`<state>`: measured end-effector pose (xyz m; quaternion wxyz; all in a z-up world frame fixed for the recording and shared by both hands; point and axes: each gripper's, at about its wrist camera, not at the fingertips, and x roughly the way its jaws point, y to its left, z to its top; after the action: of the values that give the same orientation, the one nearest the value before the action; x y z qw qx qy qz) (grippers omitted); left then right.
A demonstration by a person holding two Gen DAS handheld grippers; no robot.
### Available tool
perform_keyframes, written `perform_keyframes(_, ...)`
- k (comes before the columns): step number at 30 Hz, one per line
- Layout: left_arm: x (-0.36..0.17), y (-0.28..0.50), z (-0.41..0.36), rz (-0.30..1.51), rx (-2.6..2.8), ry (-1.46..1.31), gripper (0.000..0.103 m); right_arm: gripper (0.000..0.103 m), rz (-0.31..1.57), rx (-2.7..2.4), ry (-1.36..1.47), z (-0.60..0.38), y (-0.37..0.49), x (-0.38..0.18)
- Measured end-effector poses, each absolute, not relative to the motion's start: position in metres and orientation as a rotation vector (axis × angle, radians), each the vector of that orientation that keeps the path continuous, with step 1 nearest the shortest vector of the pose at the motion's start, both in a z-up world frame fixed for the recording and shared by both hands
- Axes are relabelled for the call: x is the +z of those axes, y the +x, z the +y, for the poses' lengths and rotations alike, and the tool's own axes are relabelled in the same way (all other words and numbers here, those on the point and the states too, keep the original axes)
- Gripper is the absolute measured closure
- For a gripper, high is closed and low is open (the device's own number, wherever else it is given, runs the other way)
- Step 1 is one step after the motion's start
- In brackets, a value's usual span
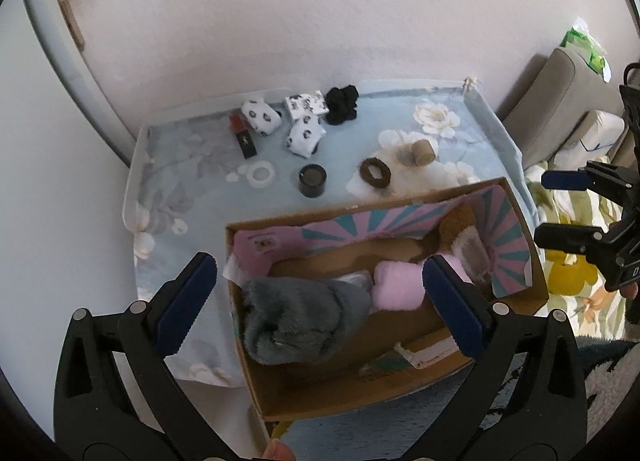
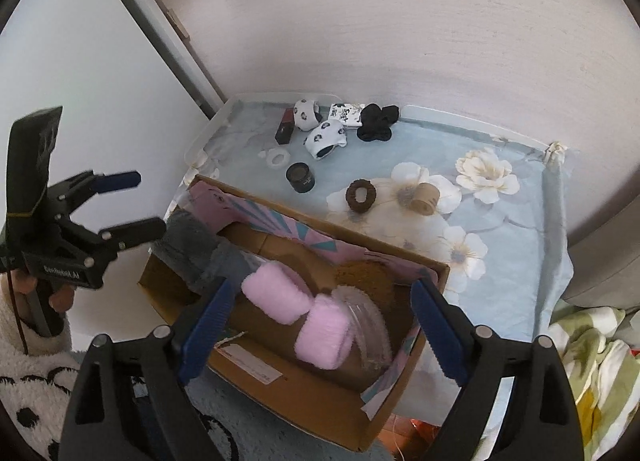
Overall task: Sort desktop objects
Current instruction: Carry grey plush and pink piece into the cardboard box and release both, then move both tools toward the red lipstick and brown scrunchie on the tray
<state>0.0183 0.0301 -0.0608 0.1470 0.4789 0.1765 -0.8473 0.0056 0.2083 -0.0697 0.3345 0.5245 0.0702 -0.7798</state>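
Note:
An open cardboard box (image 1: 400, 325) (image 2: 304, 385) sits at the table's near edge. It holds a grey fluffy item (image 1: 296, 313) (image 2: 192, 249), pink fluffy rolls (image 1: 400, 285) (image 2: 296, 309) and a brown plush piece (image 1: 456, 229). My left gripper (image 1: 316, 293) is open and empty above the box; it also shows in the right wrist view (image 2: 132, 201). My right gripper (image 2: 320, 325) is open and empty over the box; it also shows in the left wrist view (image 1: 560, 205). On the floral cloth lie spotted white socks (image 1: 280, 125) (image 2: 320, 129), a black scrunchie (image 1: 342, 105) (image 2: 378, 121), a brown hair ring (image 1: 376, 171) (image 2: 361, 196), a black jar (image 1: 312, 180) (image 2: 301, 178).
A tan tape roll (image 1: 423, 152) (image 2: 425, 199), a clear tape ring (image 1: 262, 174) (image 2: 276, 158), a red-and-black lipstick box (image 1: 242, 133) (image 2: 284, 127) and a printed white box (image 1: 306, 103) (image 2: 344, 114) lie on the table (image 1: 500, 133). Wall behind; bedding (image 2: 592, 349) at right.

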Motion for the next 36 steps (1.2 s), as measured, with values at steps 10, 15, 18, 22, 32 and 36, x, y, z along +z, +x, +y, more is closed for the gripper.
perform_keyframes(10,-0.048,0.017,0.020,0.487,-2.450,1.317,0.000,0.015,0.175,-2.057,1.374,0.209,-0.001,-0.059)
perform_keyframes(15,-0.042,0.019,0.011,0.490,-2.448,1.286,0.000,0.015,0.110,-2.061,1.382,0.212,-0.008,-0.057)
perform_keyframes(18,-0.040,0.020,0.000,0.501,-2.445,1.270,0.000,0.015,0.101,-2.055,1.386,0.210,-0.013,-0.056)
perform_keyframes(22,-0.036,0.018,-0.022,0.505,-2.445,1.245,0.000,0.015,0.113,-2.051,1.386,0.202,-0.024,-0.052)
perform_keyframes(32,-0.063,-0.038,-0.107,0.478,-2.424,1.306,0.001,0.015,0.354,-2.022,1.357,0.152,-0.072,-0.056)
perform_keyframes(36,-0.102,-0.066,-0.132,0.536,-2.385,1.390,0.003,0.015,0.413,-1.998,1.442,0.127,-0.098,-0.088)
